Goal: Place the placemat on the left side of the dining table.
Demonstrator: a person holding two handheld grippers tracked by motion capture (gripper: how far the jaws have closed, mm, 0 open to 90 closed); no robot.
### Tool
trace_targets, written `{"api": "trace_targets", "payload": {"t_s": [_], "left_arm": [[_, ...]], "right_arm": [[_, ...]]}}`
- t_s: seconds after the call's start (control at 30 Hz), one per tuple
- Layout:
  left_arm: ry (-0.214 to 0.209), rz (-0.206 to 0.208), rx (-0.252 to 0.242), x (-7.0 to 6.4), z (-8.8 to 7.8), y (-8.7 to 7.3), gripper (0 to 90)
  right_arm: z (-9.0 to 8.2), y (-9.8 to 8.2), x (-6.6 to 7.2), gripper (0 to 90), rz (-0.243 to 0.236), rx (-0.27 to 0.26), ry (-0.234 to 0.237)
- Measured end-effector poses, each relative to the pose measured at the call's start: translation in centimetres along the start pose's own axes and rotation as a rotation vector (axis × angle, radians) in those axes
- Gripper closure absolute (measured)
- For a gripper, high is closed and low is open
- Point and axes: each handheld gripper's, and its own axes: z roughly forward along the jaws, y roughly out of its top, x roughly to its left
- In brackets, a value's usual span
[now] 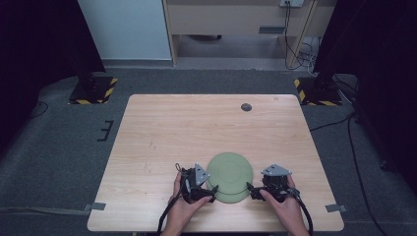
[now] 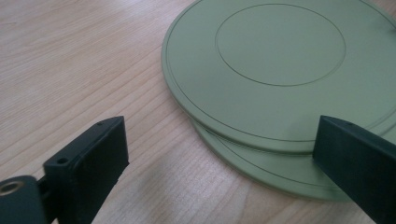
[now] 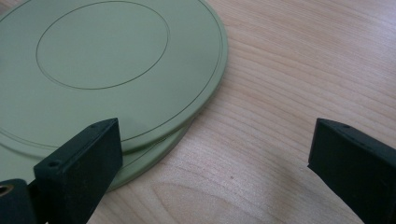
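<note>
1. Flanking the stack, the left claw (image 1: 214,189) and right claw (image 1: 249,187) both gape wide, holding nothing.
2. The upper plate (image 1: 229,170) lies offset on the lower plate (image 1: 231,197), at the counter's 6 o'clock edge; a jaw nudging the rim could slide the upper plate off.
3. Wood-grain counter (image 1: 172,128): smooth, offering little friction.
4. At 12 o'clock, grey floor (image 1: 59,142) and trailing cables (image 1: 295,49).

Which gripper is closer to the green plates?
Left, slightly. The left gripper has its tips at the rim of the stacked green plates; the right gripper sits just off the opposite rim.
</note>
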Motion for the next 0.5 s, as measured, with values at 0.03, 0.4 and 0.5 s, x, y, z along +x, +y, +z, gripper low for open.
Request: {"api": "trace_targets", "payload": {"t_s": [0.03,0.4,0.5], "left_arm": [[0.0,-0.002,-0.001,0.02,0.03,0.0,2.2],[0.026,-0.004,-0.011,0.16,0.45,0.24,1.8],[0.031,0.011,-0.017,-0.01,0.3,0.2,3.6]], "right_arm": [[0.06,0.01,-0.08,2.3,0.002,0.001,0.001],[0.46,0.2,-0.31,1.4,0.021,-0.005,-0.021],[0.19,0.15,-0.01,4.0,0.011,-0.011,-0.017]]}}
